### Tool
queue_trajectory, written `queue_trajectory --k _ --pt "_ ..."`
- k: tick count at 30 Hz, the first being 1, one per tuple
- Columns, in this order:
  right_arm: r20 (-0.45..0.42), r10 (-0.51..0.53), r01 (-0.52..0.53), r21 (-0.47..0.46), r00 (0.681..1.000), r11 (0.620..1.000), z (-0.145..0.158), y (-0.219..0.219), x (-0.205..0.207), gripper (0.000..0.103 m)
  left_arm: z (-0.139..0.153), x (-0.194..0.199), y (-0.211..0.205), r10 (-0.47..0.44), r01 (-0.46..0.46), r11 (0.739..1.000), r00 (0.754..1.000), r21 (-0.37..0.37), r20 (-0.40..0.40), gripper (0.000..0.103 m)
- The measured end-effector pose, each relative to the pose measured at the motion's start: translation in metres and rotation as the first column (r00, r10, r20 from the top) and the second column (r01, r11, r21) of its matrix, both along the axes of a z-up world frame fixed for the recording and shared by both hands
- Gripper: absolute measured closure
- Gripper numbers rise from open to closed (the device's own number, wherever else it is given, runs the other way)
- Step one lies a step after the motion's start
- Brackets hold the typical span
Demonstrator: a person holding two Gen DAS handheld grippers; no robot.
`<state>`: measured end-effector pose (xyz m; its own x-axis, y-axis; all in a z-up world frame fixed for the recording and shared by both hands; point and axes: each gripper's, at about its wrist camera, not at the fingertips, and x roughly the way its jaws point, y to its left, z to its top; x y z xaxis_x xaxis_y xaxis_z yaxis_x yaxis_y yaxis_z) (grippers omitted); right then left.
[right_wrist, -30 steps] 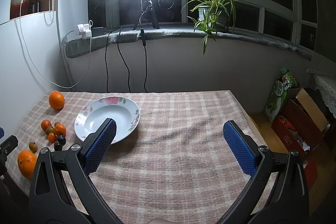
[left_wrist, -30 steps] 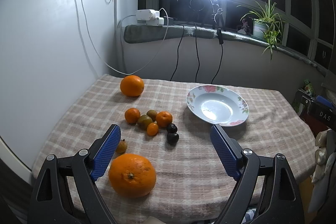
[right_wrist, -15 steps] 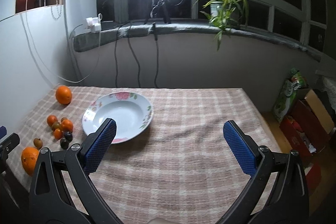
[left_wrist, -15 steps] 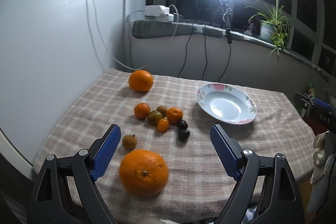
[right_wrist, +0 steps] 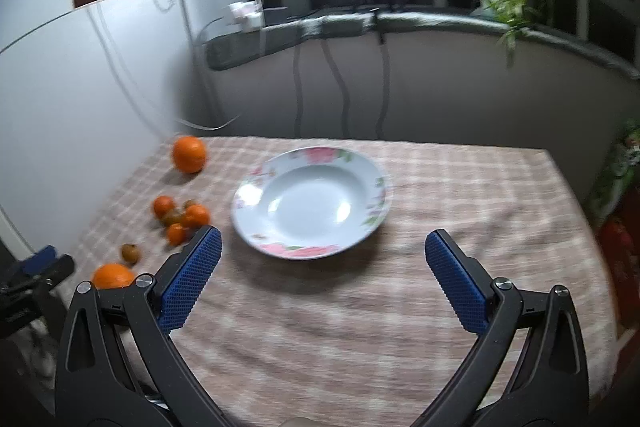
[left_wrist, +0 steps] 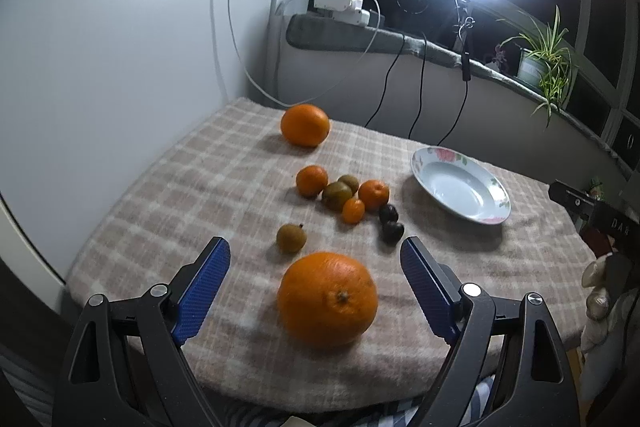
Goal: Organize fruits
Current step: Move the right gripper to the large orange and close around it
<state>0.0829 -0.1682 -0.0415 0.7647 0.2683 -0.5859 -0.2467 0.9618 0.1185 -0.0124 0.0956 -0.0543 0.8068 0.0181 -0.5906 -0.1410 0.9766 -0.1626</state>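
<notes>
Checked cloth covers the table. From the left wrist, the left gripper is seen spread wide and empty, framing a large orange near the table's front edge; firm, round and likely to roll, it is best pinched across its widest part. From the right wrist, the right gripper is likewise wide and empty, facing the empty floral plate.

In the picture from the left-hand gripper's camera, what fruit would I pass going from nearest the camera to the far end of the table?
Big orange → small brownish fruit → two dark fruits → cluster of small oranges and greenish fruits → far orange.
</notes>
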Motion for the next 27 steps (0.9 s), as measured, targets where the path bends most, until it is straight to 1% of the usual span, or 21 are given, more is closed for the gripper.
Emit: queue_trajectory --k 3,6,9,12,14,16,17,19,20,24,27 --pt "-0.032 0.072 -0.071 0.029 0.997 0.997 -0.003 0.012 0.002 0.0 -0.006 -0.005 0.003 -0.017 0.016 0.999 1.0 -0.035 -0.021 0.017" --pt "-0.061 0.154 -0.151 0.044 0.986 0.988 -0.007 0.03 0.003 0.0 -0.013 -0.007 0.006 -0.022 0.02 0.998 0.999 -0.057 -0.043 0.017" --pt "-0.097 0.247 -0.24 0.077 0.964 0.968 -0.013 0.049 0.002 0.0 -0.02 -0.007 0.009 -0.034 0.028 0.996 0.997 -0.089 -0.068 0.017" --pt "-0.15 0.338 -0.32 0.132 0.929 0.938 -0.021 0.067 0.004 0.0 -0.028 -0.005 0.012 -0.044 0.031 0.99 0.995 -0.137 -0.09 0.017" --pt "-0.178 0.395 -0.37 0.159 0.901 0.915 -0.027 0.079 0.005 0.0 -0.032 -0.004 0.012 -0.05 0.035 0.989 0.994 -0.145 -0.098 0.017" --pt "-0.197 0.435 -0.407 0.169 0.879 0.898 -0.032 0.092 0.004 0.0 -0.034 -0.003 0.011 -0.057 0.041 0.989 0.993 -0.144 -0.108 0.017" --pt "-0.209 0.461 -0.431 0.175 0.862 0.885 -0.035 0.1 0.004 0.0 -0.036 -0.003 0.011 -0.061 0.044 0.988 0.992 -0.147 -0.112 0.017" --pt "-0.223 0.491 -0.458 0.184 0.842 0.87 -0.041 0.109 0.004 0.0 -0.039 -0.002 0.011 -0.073 0.053 0.985 0.99 -0.163 -0.119 0.017" --pt "-0.238 0.512 -0.476 0.195 0.825 0.858 -0.045 0.117 0.005 0.0 -0.041 -0.002 0.011 -0.075 0.054 0.985 0.99 -0.164 -0.122 0.017" --pt "-0.293 0.556 -0.508 0.227 0.778 0.831 -0.057 0.135 0.011 0.0 -0.045 0.0 0.011 -0.087 0.064 0.982 0.988 -0.176 -0.128 0.019" --pt "-0.31 0.579 -0.532 0.229 0.754 0.815 -0.063 0.147 0.01 0.0 -0.047 0.002 0.01 -0.1 0.075 0.98 0.987 -0.186 -0.129 0.022"
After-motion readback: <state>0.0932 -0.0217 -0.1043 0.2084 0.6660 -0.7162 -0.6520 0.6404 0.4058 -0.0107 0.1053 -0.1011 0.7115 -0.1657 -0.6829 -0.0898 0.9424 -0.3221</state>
